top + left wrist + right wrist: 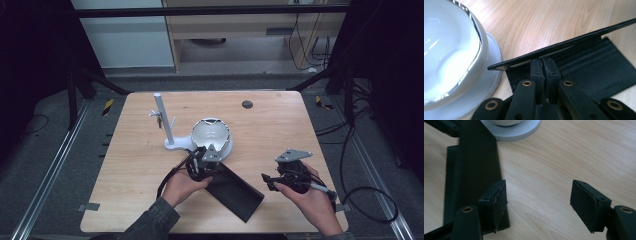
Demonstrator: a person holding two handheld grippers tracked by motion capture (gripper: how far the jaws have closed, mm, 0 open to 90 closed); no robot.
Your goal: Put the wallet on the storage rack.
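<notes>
A flat black fabric pouch (235, 192) lies on the wooden table (280, 130) in front of a white bowl (212, 135). My left gripper (205, 162) is at the pouch's near-left end. In the left gripper view the left gripper (545, 62) is shut on the pouch's (596, 72) stiff upper edge, which is raised off the ribbed cloth below. The bowl (449, 55) stands close at its left. My right gripper (267, 179) hovers just right of the pouch. Seen from its own camera, the right gripper (539, 197) is open over bare wood, the pouch (474, 170) beside its left jaw.
The bowl rests on a white round base (511, 130) joined to a white upright pole (164, 120) with small clips. A small black disc (247, 104) lies near the table's far edge. Cables trail over the floor at the right.
</notes>
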